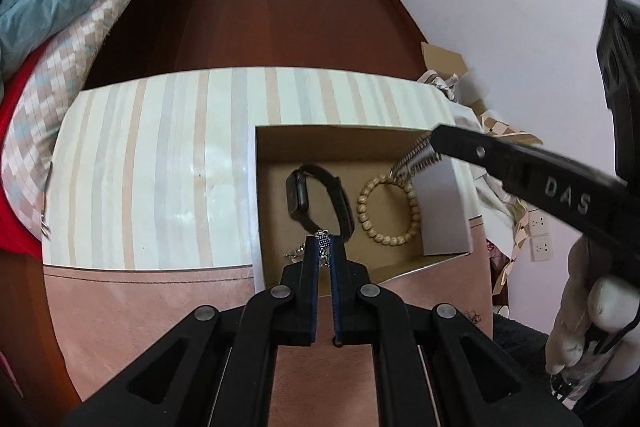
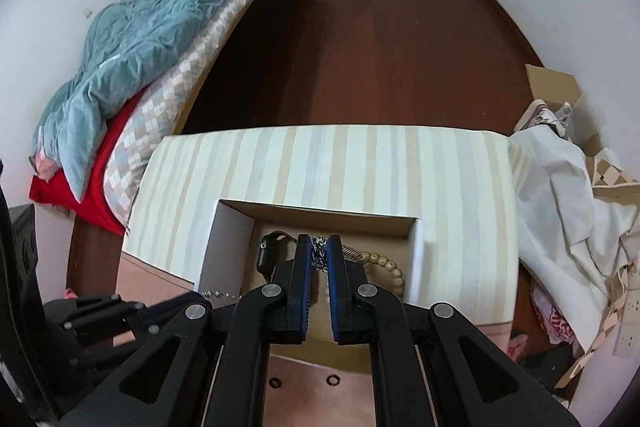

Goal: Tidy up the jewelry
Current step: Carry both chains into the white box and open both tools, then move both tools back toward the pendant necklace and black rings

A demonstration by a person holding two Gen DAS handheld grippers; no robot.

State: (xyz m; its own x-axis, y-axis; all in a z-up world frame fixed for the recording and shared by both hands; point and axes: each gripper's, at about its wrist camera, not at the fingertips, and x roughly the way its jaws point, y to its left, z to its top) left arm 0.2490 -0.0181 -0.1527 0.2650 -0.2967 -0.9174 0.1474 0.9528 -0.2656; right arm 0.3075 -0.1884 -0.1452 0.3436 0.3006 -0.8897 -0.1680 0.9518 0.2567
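While your left gripper (image 1: pixel 324 247) is pinching a silver chain necklace (image 1: pixel 323 249) over the open cardboard box (image 1: pixel 332 135), your right gripper (image 2: pixel 319 247) is angling down, clamping another silver chain (image 2: pixel 318 254) above the wooden bead bracelet (image 1: pixel 388 209).

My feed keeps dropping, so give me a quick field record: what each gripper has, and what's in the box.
left gripper: shut on the silver chain, at the near edge of the box
right gripper: shut on the same chain's other part, over the box
box: open cardboard, on a striped surface
watch: lying in the box, left side
bead bracelet: lying in the box, right of the watch
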